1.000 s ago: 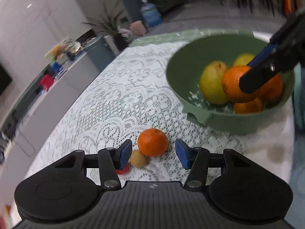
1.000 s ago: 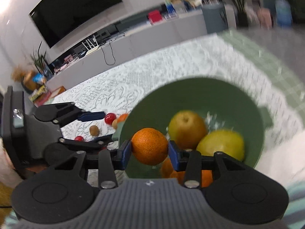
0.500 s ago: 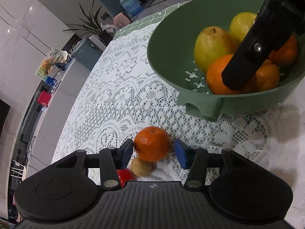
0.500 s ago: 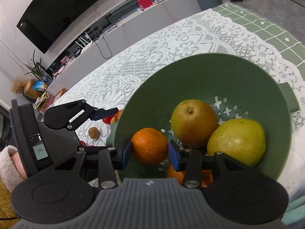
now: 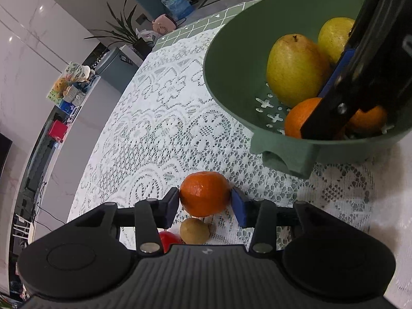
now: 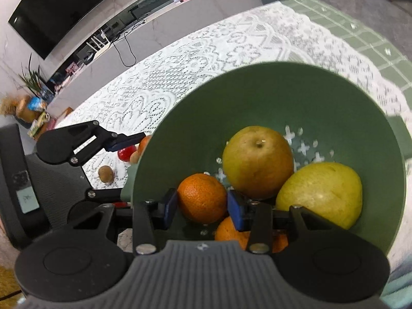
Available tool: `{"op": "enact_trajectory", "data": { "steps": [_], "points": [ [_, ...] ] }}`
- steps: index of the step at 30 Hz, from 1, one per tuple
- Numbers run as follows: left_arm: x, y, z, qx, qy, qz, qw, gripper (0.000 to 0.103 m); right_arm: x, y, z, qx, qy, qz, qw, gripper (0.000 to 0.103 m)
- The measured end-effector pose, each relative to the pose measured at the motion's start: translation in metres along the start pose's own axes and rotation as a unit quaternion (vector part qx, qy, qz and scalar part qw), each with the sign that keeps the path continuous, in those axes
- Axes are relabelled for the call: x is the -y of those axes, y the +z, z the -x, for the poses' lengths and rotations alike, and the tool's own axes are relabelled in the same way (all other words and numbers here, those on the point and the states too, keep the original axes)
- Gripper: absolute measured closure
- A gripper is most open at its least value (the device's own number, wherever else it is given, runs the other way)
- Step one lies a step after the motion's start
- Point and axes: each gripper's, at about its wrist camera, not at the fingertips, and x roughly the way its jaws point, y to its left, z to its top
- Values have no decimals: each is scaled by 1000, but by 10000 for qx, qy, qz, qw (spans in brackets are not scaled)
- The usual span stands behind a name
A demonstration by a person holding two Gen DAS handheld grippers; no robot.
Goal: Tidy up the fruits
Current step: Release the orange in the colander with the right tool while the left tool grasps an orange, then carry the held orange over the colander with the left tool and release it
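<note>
Blue-padded fingers [image 5: 170, 206] of the left gripper [image 5: 205, 204] are closing around a round orange mandarin [image 5: 204, 193] on the white lace tablecloth [image 5: 154, 134], pads at or just beside its skin, with a small brown kiwi-like fruit [image 5: 194, 230] and a red fruit [image 5: 168, 239] at its 6 and 7 o'clock and the green plastic colander bowl [image 5: 231, 59] at 1 o'clock. From the right wrist, the right gripper [image 6: 202, 207] clamps a second orange mandarin [image 6: 202, 197] low inside that bowl, a yellow-green pear [image 6: 257, 161] at 1 o'clock, a yellow lemon-shaped fruit [image 6: 319, 194] at 3 o'clock.
</note>
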Motion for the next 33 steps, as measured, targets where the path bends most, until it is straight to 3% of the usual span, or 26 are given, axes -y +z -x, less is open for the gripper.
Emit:
{"op": "enact_trajectory", "data": {
  "steps": [7,9,14,20,29,33],
  "points": [
    [-10,-4,3,-25,-23,665,9978,54,2,3,2,48,23,53,10000,61],
    [-15,-4,4,-31,-5,887,9961,55,4,4,4,66,112,14,9999,54],
    [-31,-4,12,-34,-71,1413,9899,55,7,4,16,192,231,27,9995,45],
    [-49,1,42,198,-197,1866,9820,55,14,3,37,407,367,-13,9985,44],
    [-57,36,94,798,-634,1975,9750,55,34,-4,61,733,202,48,9971,44],
    [-44,56,101,929,-803,1629,9790,55,36,-7,64,778,10,255,9966,44]
  ]
}}
